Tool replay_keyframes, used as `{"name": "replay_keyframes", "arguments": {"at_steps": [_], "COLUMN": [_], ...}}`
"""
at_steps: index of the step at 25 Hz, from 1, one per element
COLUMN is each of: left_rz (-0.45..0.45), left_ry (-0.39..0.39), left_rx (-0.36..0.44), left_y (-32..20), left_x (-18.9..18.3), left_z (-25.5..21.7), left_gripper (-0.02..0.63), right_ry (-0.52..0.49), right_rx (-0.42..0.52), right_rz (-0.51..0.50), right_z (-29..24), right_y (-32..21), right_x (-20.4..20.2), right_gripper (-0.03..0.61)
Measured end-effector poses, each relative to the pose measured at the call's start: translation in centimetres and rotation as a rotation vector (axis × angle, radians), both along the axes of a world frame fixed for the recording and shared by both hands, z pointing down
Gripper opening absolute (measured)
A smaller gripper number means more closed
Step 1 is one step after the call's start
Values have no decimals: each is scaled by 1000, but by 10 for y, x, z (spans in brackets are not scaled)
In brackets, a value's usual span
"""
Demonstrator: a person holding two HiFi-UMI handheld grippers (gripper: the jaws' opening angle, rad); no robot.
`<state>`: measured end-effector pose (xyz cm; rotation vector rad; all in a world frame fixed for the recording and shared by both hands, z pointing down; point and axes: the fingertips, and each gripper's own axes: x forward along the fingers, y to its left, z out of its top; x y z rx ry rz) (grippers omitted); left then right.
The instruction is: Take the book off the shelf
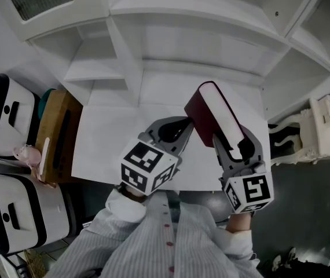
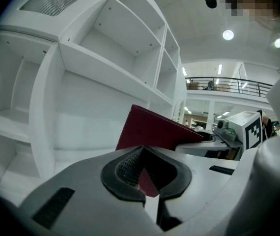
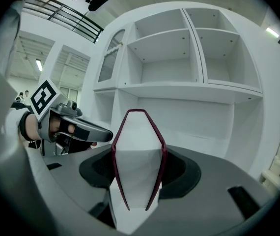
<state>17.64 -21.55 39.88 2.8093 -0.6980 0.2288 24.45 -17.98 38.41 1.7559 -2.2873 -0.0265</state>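
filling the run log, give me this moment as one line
stage: book off shelf | right gripper: shut on book | left gripper: shut, beside book cover

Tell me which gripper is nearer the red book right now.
Right: the right gripper is clamped on the book. The left gripper sits at the book's left, tips close by its cover.

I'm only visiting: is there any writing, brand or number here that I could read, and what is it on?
No readable text anywhere.
book: plain dark red cover, no title visible.
left cube, on the left gripper: black-and-white squares only, no letters.
right cube, on the right gripper: the same.
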Motion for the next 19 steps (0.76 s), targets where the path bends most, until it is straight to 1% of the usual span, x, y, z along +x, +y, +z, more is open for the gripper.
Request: {"name": "replay_keyframes", "arguments": {"at_steps": [12, 19], "left_rz": [10, 32], "left_ry": [2, -26], "left_rx": [2, 23], "left_y": [0, -3], "left_x": [0, 3], "left_z": [1, -1], "left_gripper": [9, 9], "right_ry": [11, 18], "right_rx": [1, -1], "right_rz": [3, 6], "right_z": [-1, -3], "right_y": [0, -2], "right_x": [-2, -2], "right_gripper": [225, 225]}}
